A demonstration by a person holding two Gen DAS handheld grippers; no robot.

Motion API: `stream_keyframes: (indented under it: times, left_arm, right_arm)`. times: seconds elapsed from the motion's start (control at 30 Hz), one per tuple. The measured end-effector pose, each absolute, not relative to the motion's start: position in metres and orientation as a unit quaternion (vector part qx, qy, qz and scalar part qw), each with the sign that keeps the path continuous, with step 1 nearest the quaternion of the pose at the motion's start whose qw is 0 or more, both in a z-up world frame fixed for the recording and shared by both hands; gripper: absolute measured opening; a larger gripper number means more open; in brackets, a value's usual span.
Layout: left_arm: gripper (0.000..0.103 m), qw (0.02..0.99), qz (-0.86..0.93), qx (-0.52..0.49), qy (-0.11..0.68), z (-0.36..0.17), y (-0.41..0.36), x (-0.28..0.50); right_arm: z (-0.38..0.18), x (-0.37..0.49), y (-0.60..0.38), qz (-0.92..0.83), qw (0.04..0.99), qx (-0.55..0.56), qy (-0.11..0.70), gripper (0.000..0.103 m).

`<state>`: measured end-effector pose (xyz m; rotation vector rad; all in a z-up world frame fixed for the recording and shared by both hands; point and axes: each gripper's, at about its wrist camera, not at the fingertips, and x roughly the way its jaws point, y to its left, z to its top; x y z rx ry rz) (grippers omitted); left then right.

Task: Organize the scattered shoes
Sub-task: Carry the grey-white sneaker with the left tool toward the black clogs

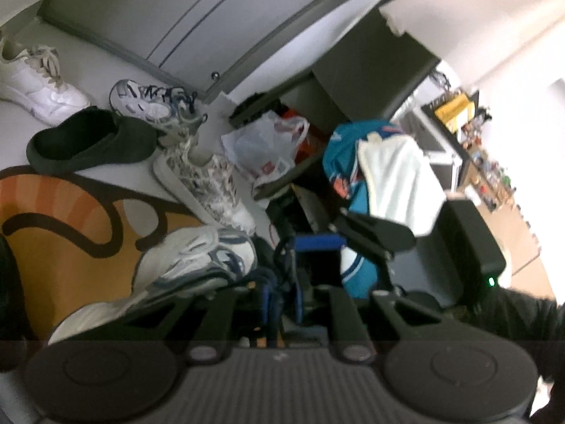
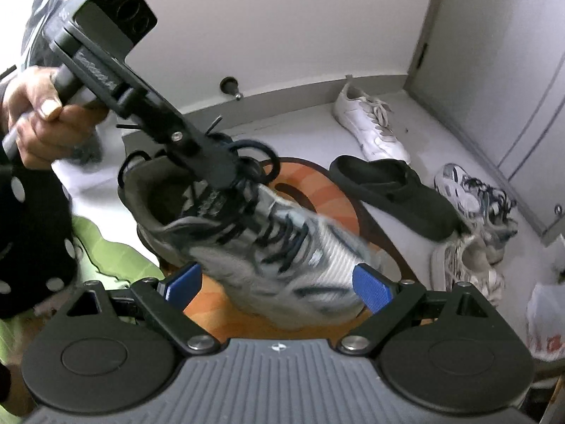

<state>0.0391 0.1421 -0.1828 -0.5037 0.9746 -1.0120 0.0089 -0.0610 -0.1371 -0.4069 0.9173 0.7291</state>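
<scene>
A grey-and-white sneaker with navy laces hangs above the orange rug. My left gripper, held by a hand, is shut on its laces and tongue. In the left wrist view the left gripper has its blue pads close together on the dark laces, and the sneaker lies to the left. My right gripper is open, one blue pad on each side of the sneaker's front part. On the floor lie a white sneaker, a black clog, a white-and-navy sneaker and a patterned sneaker.
Grey cabinet doors line the wall behind the shoes. A white plastic bag and a pile of teal and white clothing sit to the right. A door stop stands on the skirting. Green cloth lies at lower left.
</scene>
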Motion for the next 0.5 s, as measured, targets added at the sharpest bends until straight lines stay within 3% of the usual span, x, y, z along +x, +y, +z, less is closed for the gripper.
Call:
stream_keyframes:
  times: [0.5]
  left_arm:
    - [0.014,0.701,-0.491,-0.248,0.455,-0.199,0.140,0.024]
  right_arm:
    - [-0.175,0.000,-0.045,0.428,0.755,-0.202,0.455,0.095]
